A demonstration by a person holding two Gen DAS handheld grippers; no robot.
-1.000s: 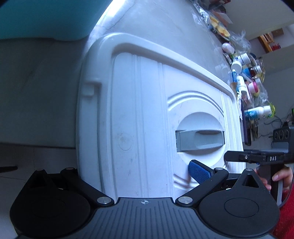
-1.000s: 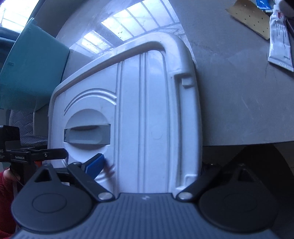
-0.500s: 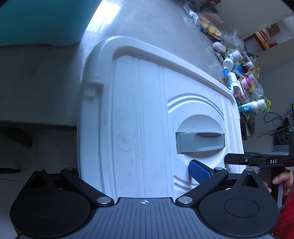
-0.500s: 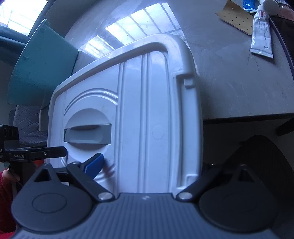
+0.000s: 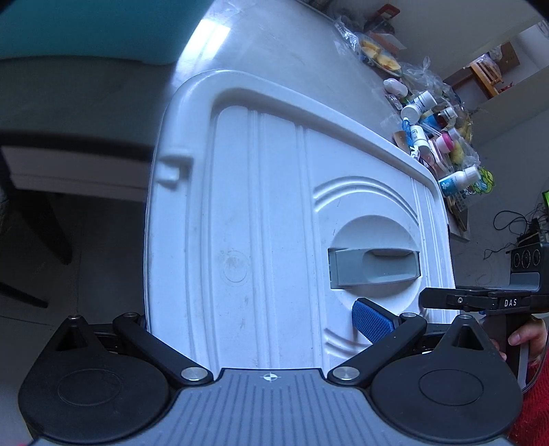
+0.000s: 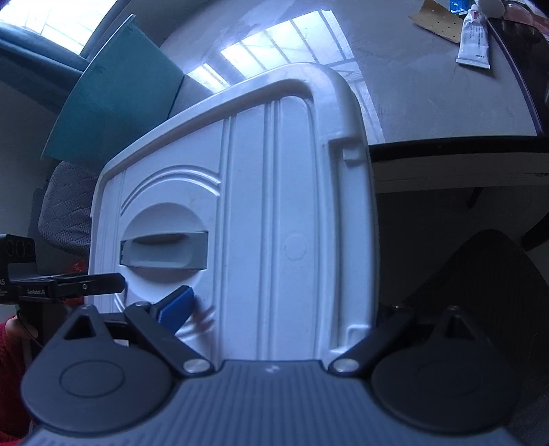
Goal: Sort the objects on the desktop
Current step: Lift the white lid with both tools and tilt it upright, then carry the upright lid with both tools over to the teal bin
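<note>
A large white plastic box lid point(image 5: 260, 223) with a grey recessed handle point(image 5: 374, 267) fills both views; it also shows in the right wrist view point(image 6: 267, 223). My left gripper point(image 5: 254, 329) is shut on the lid's near edge; one blue pad point(image 5: 372, 322) lies on top, the other finger is hidden beneath. My right gripper point(image 6: 274, 322) is shut on the same edge beside it, blue pad point(image 6: 178, 307) on top. The lid is held up and away from the grey table point(image 5: 295, 58).
A cluster of small bottles and bags point(image 5: 432, 130) lies on the table at the far right. A white tube point(image 6: 475, 37) and brown card point(image 6: 435, 19) lie on the table. A teal box point(image 6: 113, 103) stands at its back. A dark chair point(image 6: 487, 274) is below.
Both grippers have drawn the lid back toward me and off the table's edge; the table and its bottles now look farther away, and floor and chair show beneath.
</note>
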